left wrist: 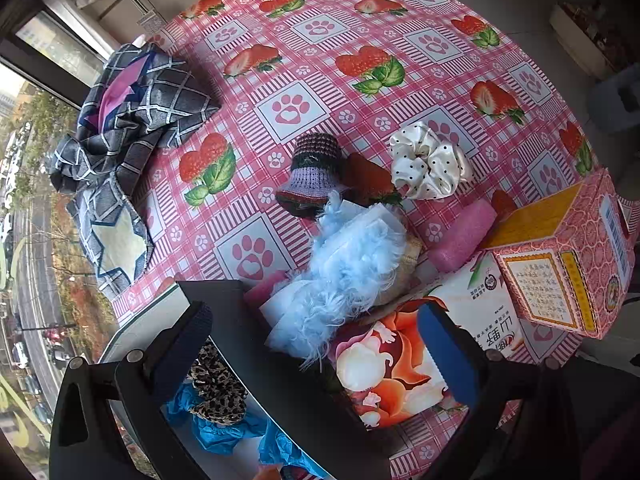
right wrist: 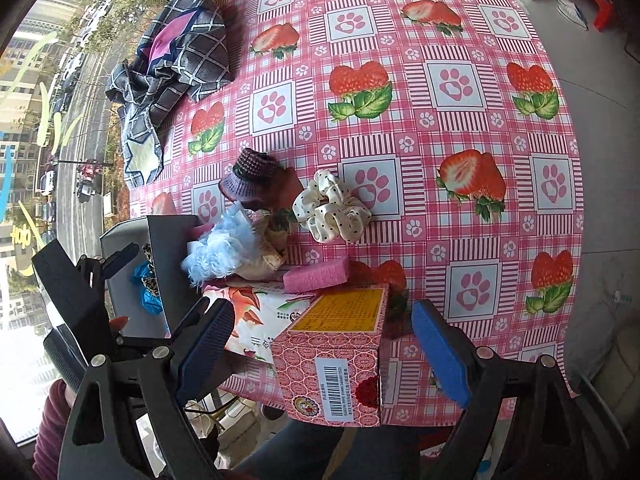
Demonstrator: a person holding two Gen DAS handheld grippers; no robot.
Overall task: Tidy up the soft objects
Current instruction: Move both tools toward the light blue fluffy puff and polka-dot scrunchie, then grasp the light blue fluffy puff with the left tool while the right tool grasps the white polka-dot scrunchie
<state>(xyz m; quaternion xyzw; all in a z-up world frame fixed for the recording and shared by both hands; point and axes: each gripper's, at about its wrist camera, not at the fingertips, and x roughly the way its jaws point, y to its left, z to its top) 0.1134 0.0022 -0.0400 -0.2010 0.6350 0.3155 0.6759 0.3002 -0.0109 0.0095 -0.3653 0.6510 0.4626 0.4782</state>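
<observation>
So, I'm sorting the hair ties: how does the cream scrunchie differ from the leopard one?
The cream scrunchie is shiny satin with small black dots; the leopard scrunchie is brown and black animal print. The cream one lies out on the tablecloth; the leopard one is already in the grey bin, beside blue crumpled plastic covers. Both are gathered fabric rings, and neither is gripped.
</observation>
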